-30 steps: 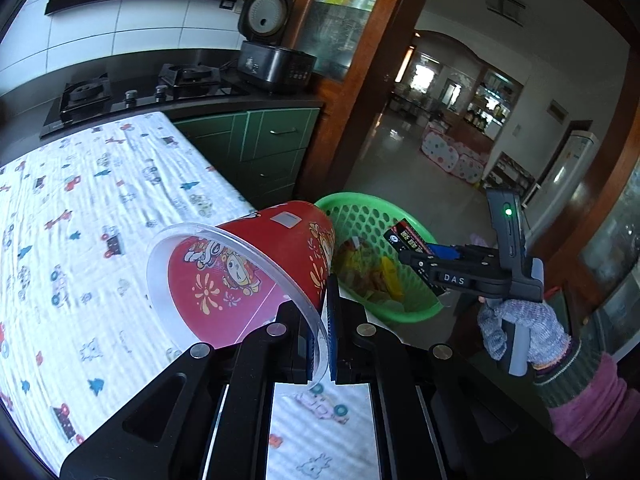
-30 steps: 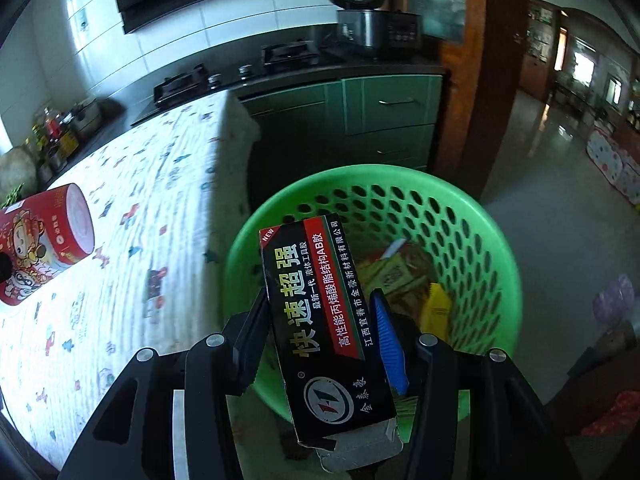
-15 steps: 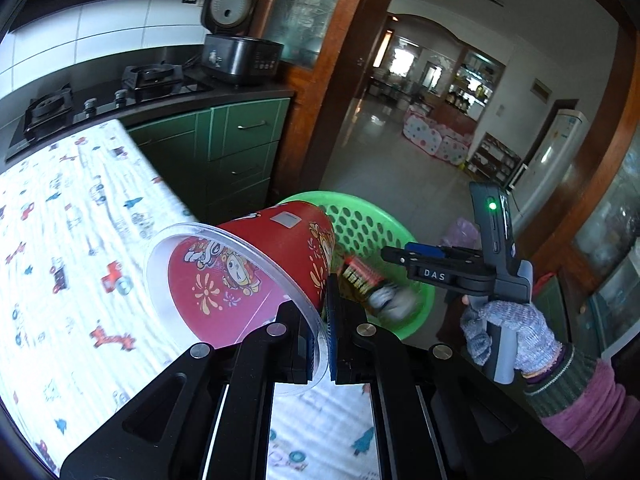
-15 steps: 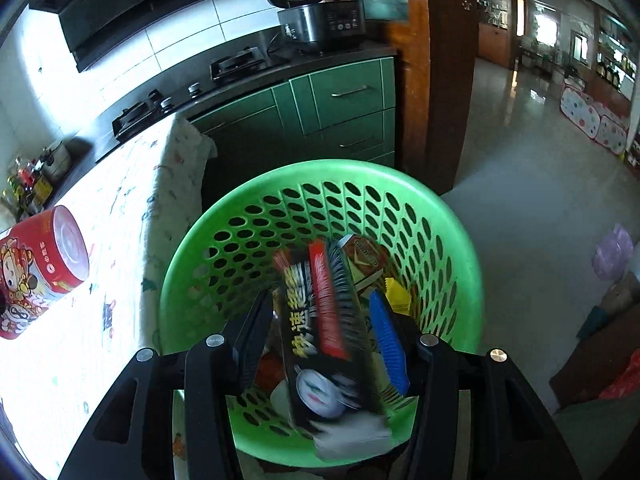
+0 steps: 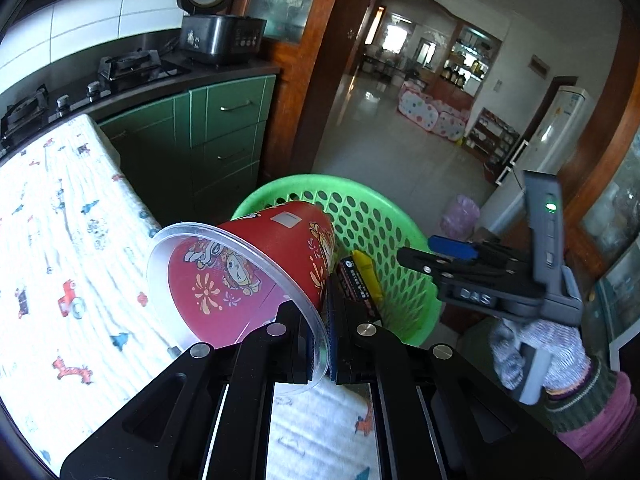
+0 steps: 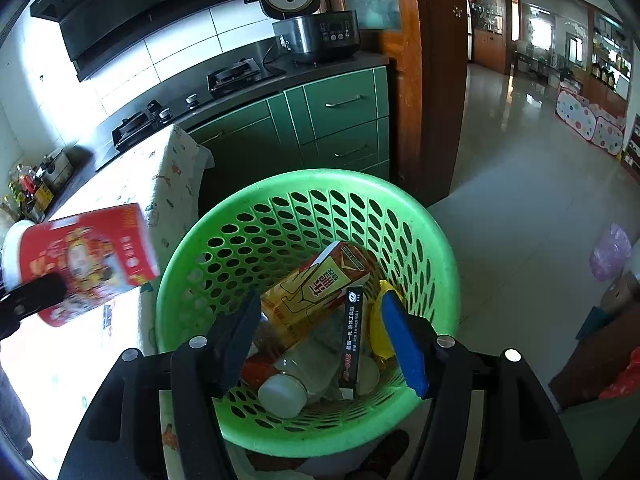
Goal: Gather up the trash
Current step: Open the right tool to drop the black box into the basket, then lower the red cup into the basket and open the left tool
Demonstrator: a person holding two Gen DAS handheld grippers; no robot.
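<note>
Partly, the red cup (image 5: 248,268) hides the green basket (image 5: 384,216).

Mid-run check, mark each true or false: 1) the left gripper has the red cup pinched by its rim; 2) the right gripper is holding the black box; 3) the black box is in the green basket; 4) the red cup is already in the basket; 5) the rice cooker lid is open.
1) True: the left gripper is shut on the red cup at its clear rim.
2) False: the right gripper holds nothing; its jaws are opening.
3) True: the black box stands inside the green basket.
4) False: the cup hangs in the air beside the basket.
5) True: the rice cooker has its lid up.
</note>
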